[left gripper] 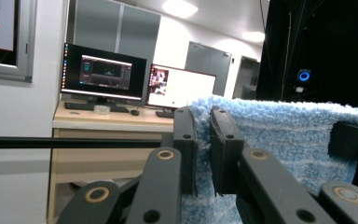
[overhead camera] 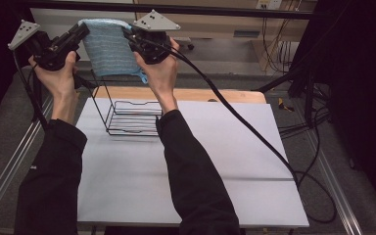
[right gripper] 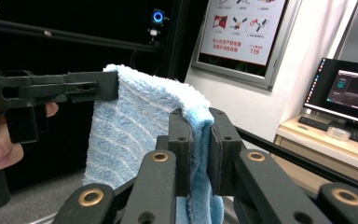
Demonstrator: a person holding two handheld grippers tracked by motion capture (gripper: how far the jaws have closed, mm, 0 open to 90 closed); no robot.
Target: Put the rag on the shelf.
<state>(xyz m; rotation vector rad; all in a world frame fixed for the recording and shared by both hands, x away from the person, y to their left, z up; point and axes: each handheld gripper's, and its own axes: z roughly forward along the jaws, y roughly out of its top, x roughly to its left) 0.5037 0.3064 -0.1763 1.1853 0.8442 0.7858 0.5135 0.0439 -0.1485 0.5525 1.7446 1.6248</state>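
A blue towel (overhead camera: 108, 47) is held stretched above the wire rack (overhead camera: 127, 115) on the worktop (overhead camera: 191, 166), each top corner clamped by the left gripper (overhead camera: 82, 30) and right gripper (overhead camera: 129, 35); the lower edge seems clear of the rack.

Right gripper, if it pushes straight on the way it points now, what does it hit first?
Probably the left gripper. The right gripper, shut on one top corner of the light blue terry towel, points along the towel's top edge toward the left gripper clamping the other corner. Depth is unclear.
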